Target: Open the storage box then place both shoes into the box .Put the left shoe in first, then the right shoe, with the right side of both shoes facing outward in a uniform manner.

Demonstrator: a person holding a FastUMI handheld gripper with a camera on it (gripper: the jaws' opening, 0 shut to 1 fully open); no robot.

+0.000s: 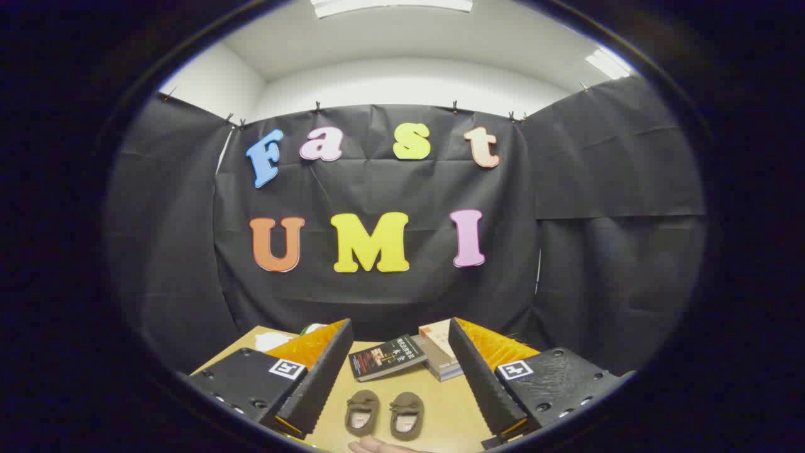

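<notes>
Two small brown shoes lie side by side on the wooden table (440,409), toes pointing away from me: the left one (362,412) and the right one (407,414). They sit low between my fingers. My gripper (399,377) is held well above the table and stands open, with nothing between its fingers (314,384). A person's fingertip (371,446) shows just below the shoes.
Beyond the shoes lies a dark-covered book (387,358), and a stack of books (439,352) rests next to it on the right. Something white and green (277,340) sits behind the left finger. Black cloth walls close in the table's back and sides.
</notes>
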